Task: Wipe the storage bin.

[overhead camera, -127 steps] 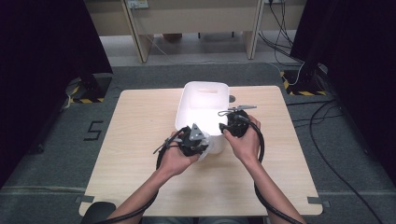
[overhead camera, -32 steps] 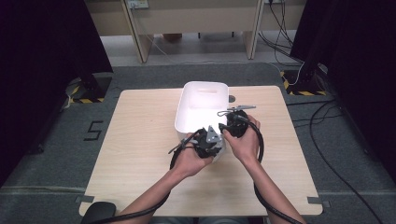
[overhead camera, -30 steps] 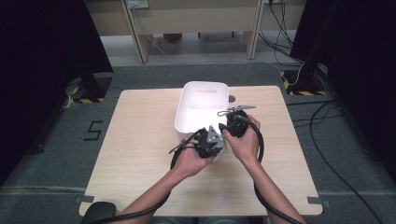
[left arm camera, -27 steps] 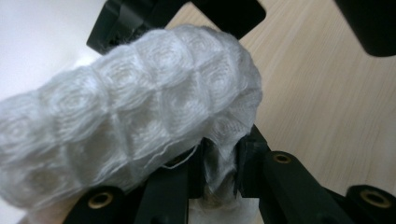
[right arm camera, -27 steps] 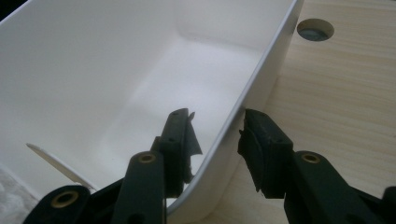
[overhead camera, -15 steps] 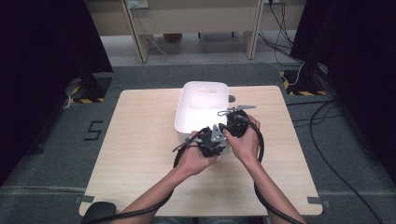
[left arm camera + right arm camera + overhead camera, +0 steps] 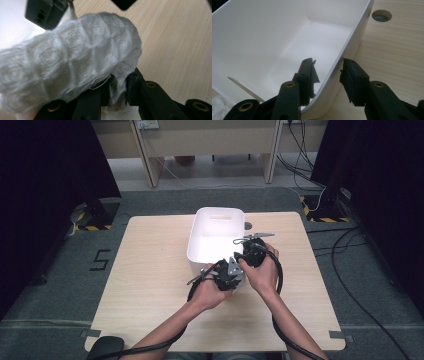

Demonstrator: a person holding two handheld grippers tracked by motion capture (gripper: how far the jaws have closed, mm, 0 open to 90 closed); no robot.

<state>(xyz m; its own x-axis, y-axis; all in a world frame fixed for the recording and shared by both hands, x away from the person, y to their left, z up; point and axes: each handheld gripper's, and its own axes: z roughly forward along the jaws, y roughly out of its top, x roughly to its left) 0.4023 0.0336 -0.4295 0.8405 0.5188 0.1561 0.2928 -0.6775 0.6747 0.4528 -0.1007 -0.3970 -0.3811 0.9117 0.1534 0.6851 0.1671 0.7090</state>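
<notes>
Left gripper (image 7: 117, 92): your jaws are pinched tight on a fold of the white quilted cloth (image 7: 70, 65) — it bunches up ahead of them, over the light wooden table (image 7: 180, 37).
Right gripper (image 7: 328, 80): its jaws straddle the near right wall of the white plastic tub (image 7: 352, 42), one inside, one outside; whether the pads press on it I cannot tell.
Where the cloth is: in the high view your left gripper (image 7: 227, 276) sits at the tub's (image 7: 216, 216) near corner.
Key relation: the tub's opening lies just forward of the cloth — your left hand is nearer, and the tub's long axis runs away from you.
</notes>
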